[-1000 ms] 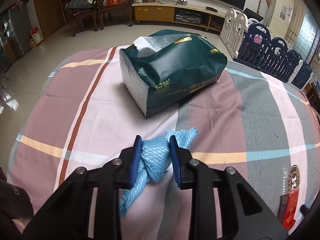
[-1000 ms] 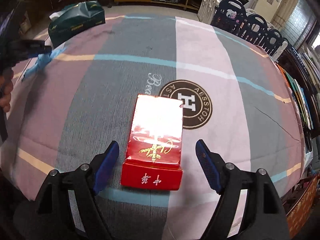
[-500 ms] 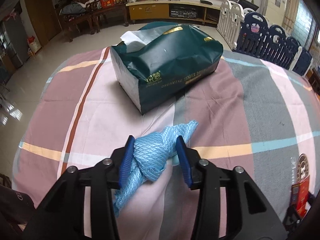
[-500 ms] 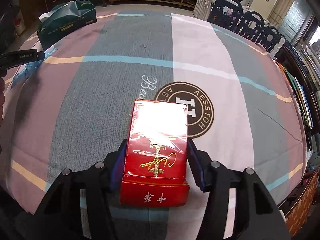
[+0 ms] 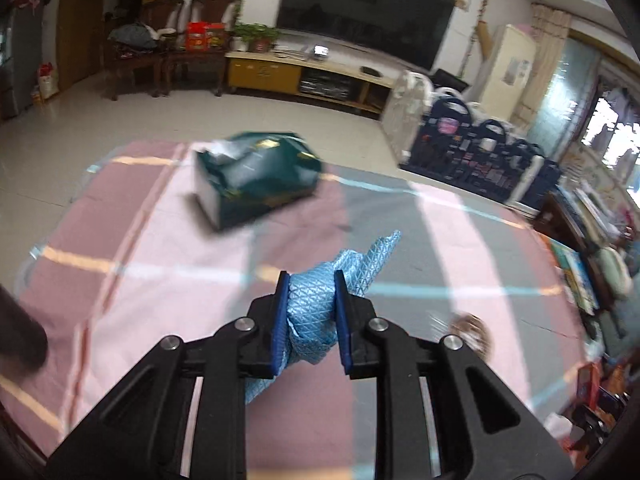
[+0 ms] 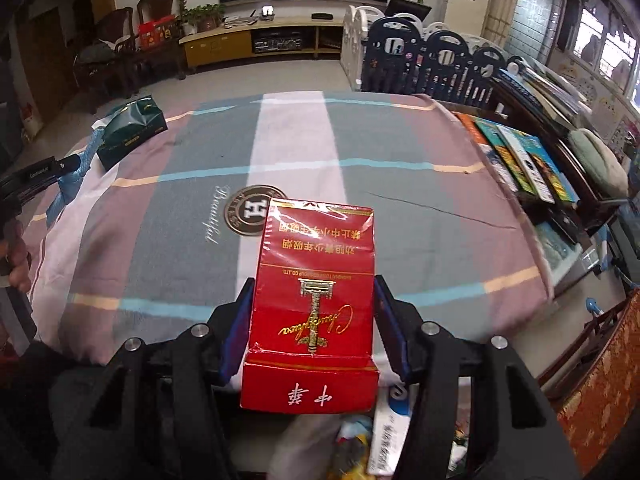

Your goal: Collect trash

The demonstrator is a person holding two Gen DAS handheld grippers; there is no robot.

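Observation:
A crumpled light-blue wrapper [image 5: 312,320] is lifted off the striped tablecloth [image 5: 160,280], and my left gripper [image 5: 310,278] is closing its jaws further on it, pads pressed against both sides. A red cigarette pack [image 6: 316,248] hangs above the table's near edge with my right gripper [image 6: 314,282] shut on its sides. The right wrist view also catches the left gripper [image 6: 68,166] and the blue wrapper [image 6: 70,184] at the far left, beside a person's hand [image 6: 18,256].
A dark green tissue pack [image 5: 256,178] lies at the table's far left corner. Below the red pack, past the table's near edge, sits a heap of mixed rubbish [image 6: 360,432]. Books [image 6: 520,160] line a shelf right of the table. A playpen fence [image 6: 420,60] stands behind.
The right jaws closed on the red pack and lifted it toward the near edge. The left gripper squeezed the blue wrapper tighter and raised it off the cloth, away from the tissue pack.

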